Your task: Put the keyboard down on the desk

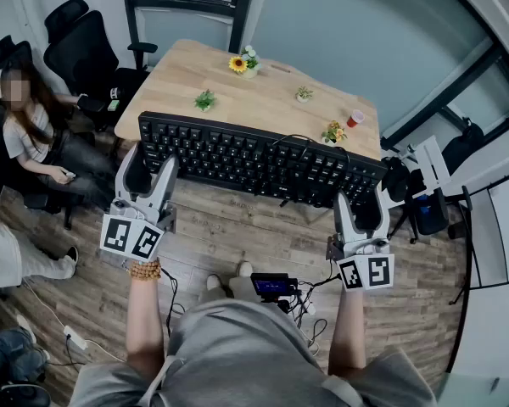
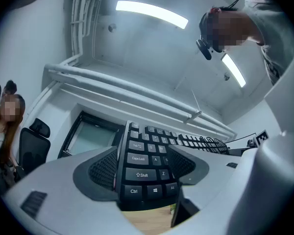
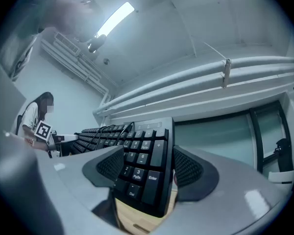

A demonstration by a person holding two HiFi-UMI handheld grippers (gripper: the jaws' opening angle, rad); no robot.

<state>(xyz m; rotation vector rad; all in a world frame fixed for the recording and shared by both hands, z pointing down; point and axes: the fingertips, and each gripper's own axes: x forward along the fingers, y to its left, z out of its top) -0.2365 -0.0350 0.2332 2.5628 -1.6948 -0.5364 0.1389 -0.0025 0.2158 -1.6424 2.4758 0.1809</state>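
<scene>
Left gripper (image 1: pixel 150 166) and right gripper (image 1: pixel 360 202) each pinch one end of the black keyboard (image 1: pixel 254 155), jaws wide across its depth, keeping it level; it hangs over the wooden desk (image 1: pixel 263 100), apparently not yet down.

The keyboard (image 1: pixel 259 159) sits between the left gripper (image 1: pixel 150 163) and the right gripper (image 1: pixel 360 200), at the near edge of the bench (image 1: pixel 178 75); behind it on the bench stand a sunflower pot (image 1: pixel 240 63) and a cup (image 1: pixel 355 118).

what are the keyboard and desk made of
Keyboard: looks like matte black plastic, with moulded keycaps and white printed legends.
Desk: light wood or a wood-look laminate, going by the pale grain. The pictures don't show which.
</scene>
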